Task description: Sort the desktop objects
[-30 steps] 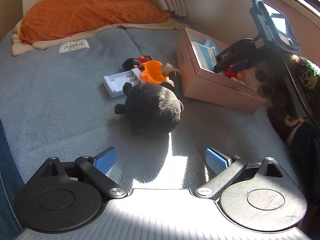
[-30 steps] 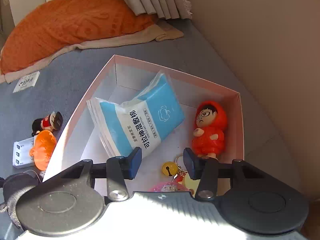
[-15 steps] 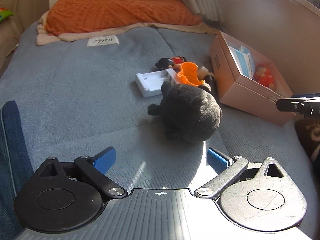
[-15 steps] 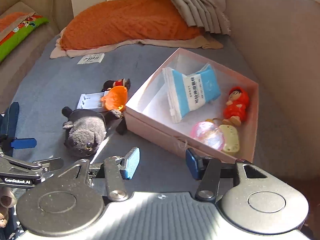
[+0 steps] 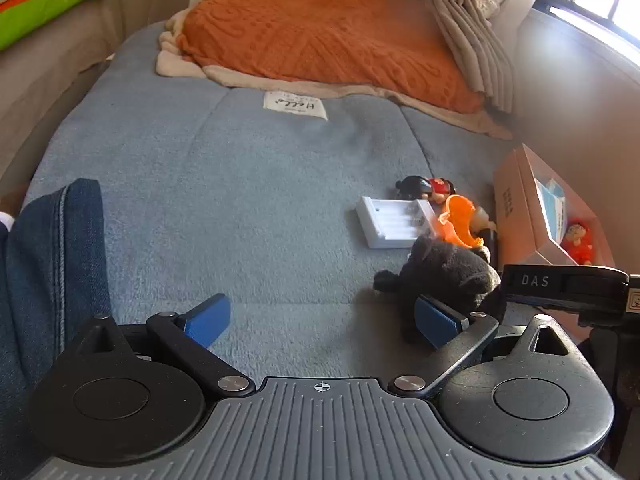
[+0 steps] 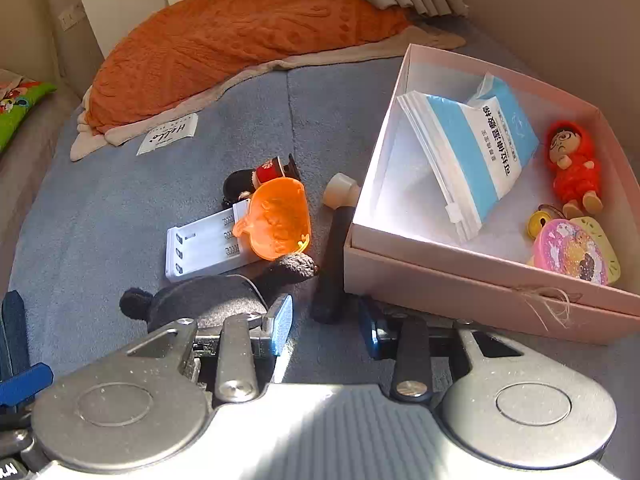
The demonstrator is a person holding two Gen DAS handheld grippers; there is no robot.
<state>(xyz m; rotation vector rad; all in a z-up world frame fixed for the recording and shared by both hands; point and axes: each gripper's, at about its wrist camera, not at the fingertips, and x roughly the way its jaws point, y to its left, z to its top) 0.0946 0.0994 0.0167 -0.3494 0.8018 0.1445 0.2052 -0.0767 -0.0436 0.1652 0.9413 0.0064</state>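
Observation:
My right gripper [image 6: 325, 326] is low over the blue blanket, its jaws closing around the near end of a black-handled mallet [image 6: 334, 256] with a cream head; a gap still shows on both sides. The mallet lies against the pink box [image 6: 480, 280], which holds a blue wipes pack [image 6: 476, 148], a red figurine [image 6: 572, 164] and a pink round case [image 6: 572, 252]. A dark plush toy [image 6: 208, 300] lies just left of the right gripper. My left gripper [image 5: 323, 320] is open and empty, its right pad [image 5: 438, 322] beside the plush [image 5: 444, 272].
An orange cup [image 6: 276, 220], a white battery tray [image 6: 204, 248] and a small black-and-red figure [image 6: 256, 176] lie left of the mallet. An orange pillow [image 5: 320, 40] fills the far end. A denim-clad leg [image 5: 52, 260] is at the left, a wall on the right.
My right gripper left the space over the box, dropped to the blanket by the mallet's handle, and its jaws narrowed. The left gripper swung left, so the plush now sits by its right pad.

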